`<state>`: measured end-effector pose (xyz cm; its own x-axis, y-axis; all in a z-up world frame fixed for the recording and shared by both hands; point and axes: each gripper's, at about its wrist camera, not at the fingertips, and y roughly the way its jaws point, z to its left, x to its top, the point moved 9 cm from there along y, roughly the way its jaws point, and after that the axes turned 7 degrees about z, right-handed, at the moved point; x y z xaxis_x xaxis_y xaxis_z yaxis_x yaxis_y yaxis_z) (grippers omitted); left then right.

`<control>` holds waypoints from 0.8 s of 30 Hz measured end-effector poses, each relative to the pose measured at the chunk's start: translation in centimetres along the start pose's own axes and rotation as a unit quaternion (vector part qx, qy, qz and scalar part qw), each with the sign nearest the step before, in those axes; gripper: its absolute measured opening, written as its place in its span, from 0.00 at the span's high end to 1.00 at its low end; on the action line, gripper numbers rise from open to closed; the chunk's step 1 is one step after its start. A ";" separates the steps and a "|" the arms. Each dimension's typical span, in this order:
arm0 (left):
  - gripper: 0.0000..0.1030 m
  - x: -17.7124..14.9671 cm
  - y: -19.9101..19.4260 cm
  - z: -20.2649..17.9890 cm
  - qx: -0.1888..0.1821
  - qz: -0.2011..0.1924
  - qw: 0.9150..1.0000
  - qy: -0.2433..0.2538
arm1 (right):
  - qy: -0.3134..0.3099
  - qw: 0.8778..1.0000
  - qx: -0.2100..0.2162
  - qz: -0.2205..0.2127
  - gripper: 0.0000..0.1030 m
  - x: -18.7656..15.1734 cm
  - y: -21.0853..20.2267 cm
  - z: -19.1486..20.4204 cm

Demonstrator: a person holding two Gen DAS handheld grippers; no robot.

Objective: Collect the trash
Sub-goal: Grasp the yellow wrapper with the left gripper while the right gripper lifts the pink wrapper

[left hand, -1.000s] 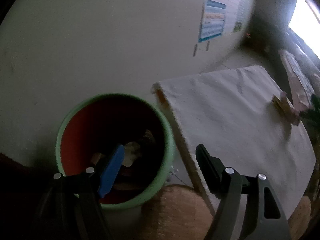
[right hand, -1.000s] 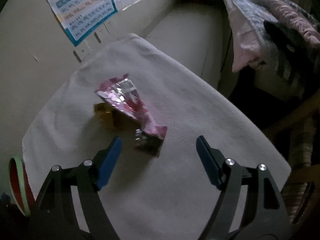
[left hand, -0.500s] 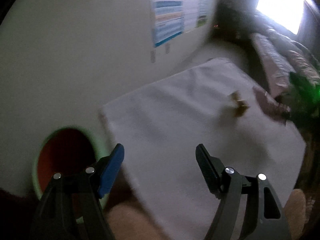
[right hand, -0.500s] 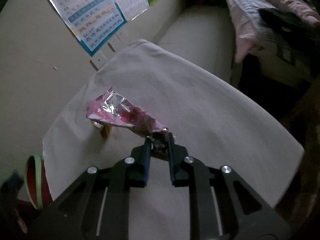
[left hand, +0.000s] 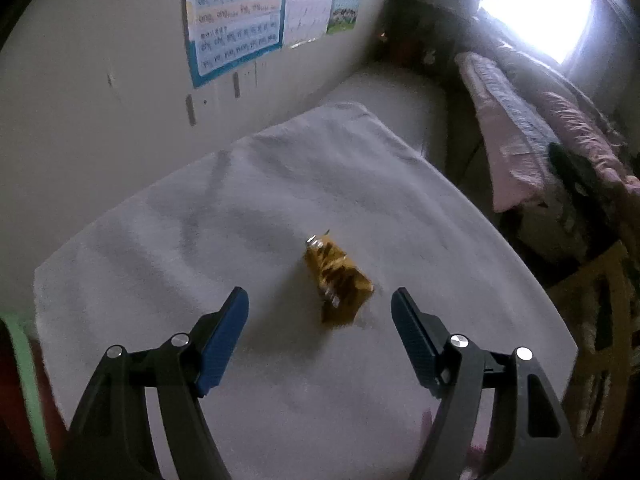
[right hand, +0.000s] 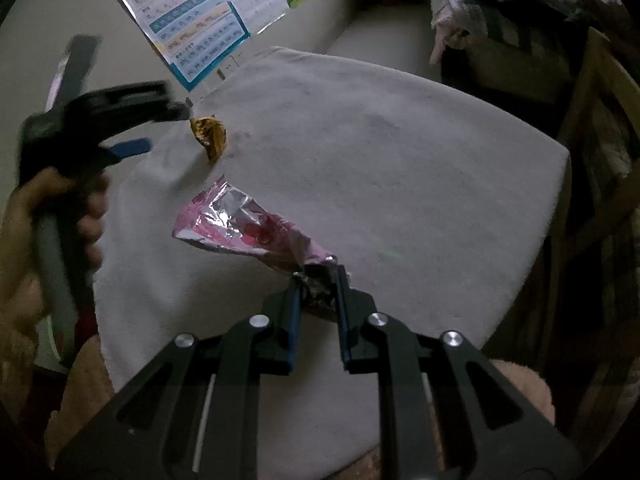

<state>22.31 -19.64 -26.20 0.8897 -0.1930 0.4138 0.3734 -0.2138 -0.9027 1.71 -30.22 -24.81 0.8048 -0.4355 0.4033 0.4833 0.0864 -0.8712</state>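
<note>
Green-rimmed bin (left hand: 18,380): cut off by left edge, only a rim sliver shows.
Pink wrapper (right hand: 248,228): pinched end hidden between the fingers.
Left gripper (right hand: 160,128): motion-blurred.
Wall chart (left hand: 236,20): lettering unreadable.

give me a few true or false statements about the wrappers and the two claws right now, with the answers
1. The right claw is shut on the pink wrapper. True.
2. The left claw holds the yellow wrapper. False: it is open, and the wrapper lies on the white cloth between its fingers.
3. The yellow wrapper lies on the cloth. True.
4. The pink wrapper lies flat on the cloth. False: the right claw holds one end and the rest sticks out above the cloth.
5. Posters hang on the wall. True.
</note>
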 end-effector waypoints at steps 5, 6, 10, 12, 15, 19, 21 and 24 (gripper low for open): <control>0.46 0.7 3.1 -0.9 0.004 0.036 0.999 -0.020 | 0.008 1.000 0.017 0.003 0.84 0.0 0.6 -0.5; 0.48 0.6 3.6 -1.0 0.010 0.044 0.999 -0.021 | 0.010 1.000 0.021 0.003 0.84 0.0 0.7 -0.6; 0.58 0.4 4.5 -1.1 0.030 0.048 0.998 -0.003 | 0.013 0.999 0.029 0.004 0.84 -0.1 0.9 -0.6; 0.72 0.2 4.6 -1.1 0.038 0.050 0.998 0.008 | 0.009 1.000 0.030 0.005 0.84 -0.2 1.0 -0.5; 0.91 -0.4 4.7 -0.6 0.039 0.058 0.998 0.008 | 0.006 1.000 0.030 0.007 0.84 -0.2 1.1 -0.4; 0.93 -0.9 3.4 -0.2 0.041 0.042 0.998 0.022 | 0.004 1.000 0.026 0.007 0.84 -0.2 1.1 -0.4; 0.93 -1.0 2.7 0.1 0.042 0.033 0.998 0.035 | 0.001 1.000 0.023 0.006 0.84 -0.1 1.1 -0.3; 0.93 -1.3 1.1 0.8 0.041 0.018 0.998 0.047 | -0.008 1.000 0.017 0.005 0.84 -0.1 1.0 -0.1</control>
<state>21.79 -18.89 -27.77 0.8756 -0.2889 0.3872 0.3657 -0.1274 -0.9220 2.06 -30.12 -25.76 0.8143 -0.4211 0.3994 0.4866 0.1201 -0.8654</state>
